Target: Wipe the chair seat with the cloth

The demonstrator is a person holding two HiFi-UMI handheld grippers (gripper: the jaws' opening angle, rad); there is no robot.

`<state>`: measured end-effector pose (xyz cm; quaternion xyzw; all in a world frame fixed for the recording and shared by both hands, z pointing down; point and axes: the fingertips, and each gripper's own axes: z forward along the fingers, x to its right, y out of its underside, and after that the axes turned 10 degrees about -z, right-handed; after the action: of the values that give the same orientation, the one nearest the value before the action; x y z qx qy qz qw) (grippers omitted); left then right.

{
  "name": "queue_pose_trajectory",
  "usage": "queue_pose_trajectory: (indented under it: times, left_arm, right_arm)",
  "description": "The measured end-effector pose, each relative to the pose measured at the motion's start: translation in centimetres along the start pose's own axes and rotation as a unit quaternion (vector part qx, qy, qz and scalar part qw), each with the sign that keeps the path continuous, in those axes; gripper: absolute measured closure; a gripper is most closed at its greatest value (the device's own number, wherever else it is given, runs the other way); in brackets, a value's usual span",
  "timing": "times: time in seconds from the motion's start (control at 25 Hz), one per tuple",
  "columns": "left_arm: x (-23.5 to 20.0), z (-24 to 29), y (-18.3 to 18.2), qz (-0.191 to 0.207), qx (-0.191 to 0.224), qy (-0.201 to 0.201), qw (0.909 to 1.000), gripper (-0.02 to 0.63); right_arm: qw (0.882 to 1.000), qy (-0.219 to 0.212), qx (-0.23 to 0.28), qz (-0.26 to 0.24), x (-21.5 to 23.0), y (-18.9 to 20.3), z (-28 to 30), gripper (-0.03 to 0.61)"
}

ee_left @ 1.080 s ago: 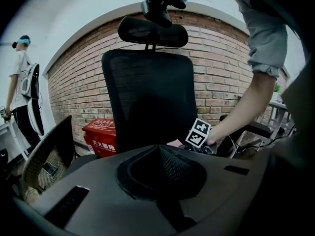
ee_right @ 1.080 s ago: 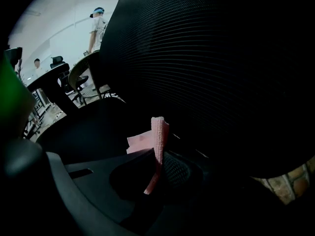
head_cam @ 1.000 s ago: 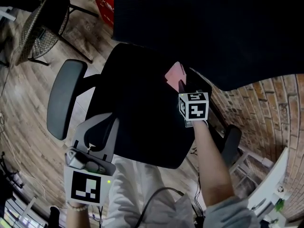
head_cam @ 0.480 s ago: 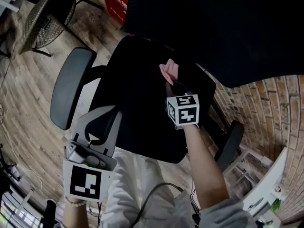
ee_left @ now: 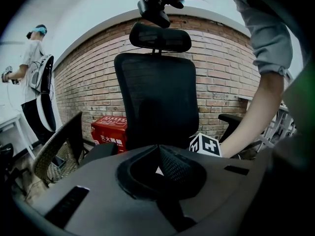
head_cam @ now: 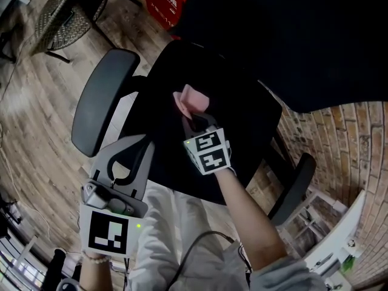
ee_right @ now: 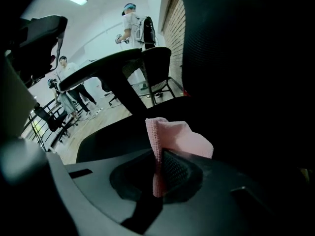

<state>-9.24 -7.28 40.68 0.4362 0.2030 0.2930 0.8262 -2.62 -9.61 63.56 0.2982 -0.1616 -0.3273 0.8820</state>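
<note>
Cloth: a small pink cloth [head_cam: 189, 100] of fine woven texture, folded and bunched, lies on the middle of the seat and is pinched at one edge.
Seat: the black padded chair seat [head_cam: 163, 135] is broad and rounded at its corners, with a matte surface.
Right gripper: the right gripper [head_cam: 193, 119] has its dark, cross-hatched jaws closed on the cloth, which sticks up past the tips.
Left gripper: the grey plastic left gripper [head_cam: 124, 162] hangs by the seat's front left corner, jaws together with nothing between them.
Armrest: a grey oblong padded armrest [head_cam: 100, 108] stands left of the seat.
Head view only: the wood-plank floor [head_cam: 36, 114] and a wicker chair [head_cam: 57, 17].
Left gripper view only: the black mesh backrest [ee_left: 157, 97], the curved headrest [ee_left: 160, 37], a red-brown brick wall [ee_left: 221, 73] and a red box [ee_left: 110, 130].
Right gripper view only: the cloth's ribbed edge [ee_right: 156, 146] running down between the jaws, and a person in white [ee_right: 135, 28] far behind.
</note>
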Motion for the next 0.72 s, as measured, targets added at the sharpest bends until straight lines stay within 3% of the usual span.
queue_pose_trajectory:
  times: [0.44,0.72]
  left_arm:
    - [-1.2,-2.3,0.9,-0.014,-0.001,-0.013,0.9998,0.595]
    - [-1.6,-2.5,1.3,-0.014,-0.003,-0.014,0.9998,0.595]
  right_arm:
    - [0.993,-0.097,0.008,-0.072,-10.8,-3.3,2.0,0.523]
    - [0.988,-0.122,0.009,-0.095,-13.5,-3.7,2.4,0.523]
